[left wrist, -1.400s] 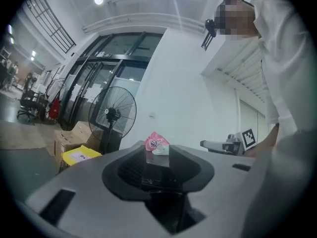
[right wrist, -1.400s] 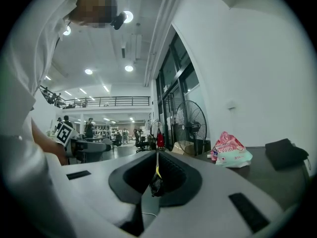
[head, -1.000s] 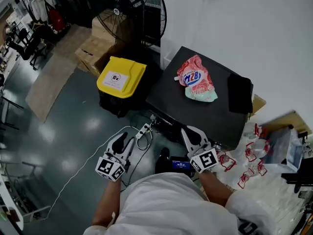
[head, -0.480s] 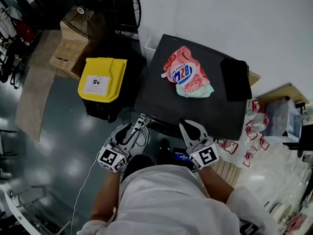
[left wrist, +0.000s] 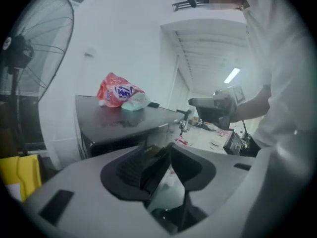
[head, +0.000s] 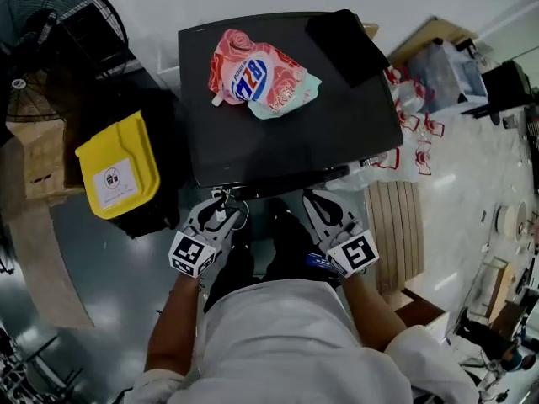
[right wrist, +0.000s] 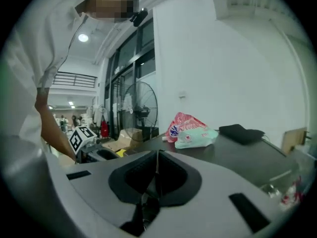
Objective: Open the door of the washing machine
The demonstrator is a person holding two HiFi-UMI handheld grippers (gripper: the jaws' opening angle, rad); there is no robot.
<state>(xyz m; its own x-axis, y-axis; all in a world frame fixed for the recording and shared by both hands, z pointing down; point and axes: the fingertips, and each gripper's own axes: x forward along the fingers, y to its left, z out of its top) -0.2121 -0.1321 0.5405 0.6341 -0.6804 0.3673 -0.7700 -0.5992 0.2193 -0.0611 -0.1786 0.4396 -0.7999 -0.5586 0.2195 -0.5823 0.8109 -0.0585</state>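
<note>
The washing machine (head: 286,141) is a black-topped box seen from above; its front face and door are hidden under the top's near edge. A pink detergent bag (head: 257,76) and a black cloth (head: 347,45) lie on top. My left gripper (head: 221,209) hovers just in front of the near edge at the left, its jaws opening with nothing between them (left wrist: 171,150). My right gripper (head: 317,203) is at the same edge further right, pads together and empty (right wrist: 157,155). The machine's corner (left wrist: 124,125) shows ahead in the left gripper view.
A black bin with a yellow lid (head: 118,175) stands left of the machine, with a floor fan (head: 59,23) and cardboard boxes (head: 34,162) behind it. A slatted wooden board (head: 396,225) and red-and-white bags (head: 413,116) lie to the right.
Both grippers have come down and closer to the machine's front edge, the left one moving right from over the floor. The left jaws have widened. The head view has swung round.
</note>
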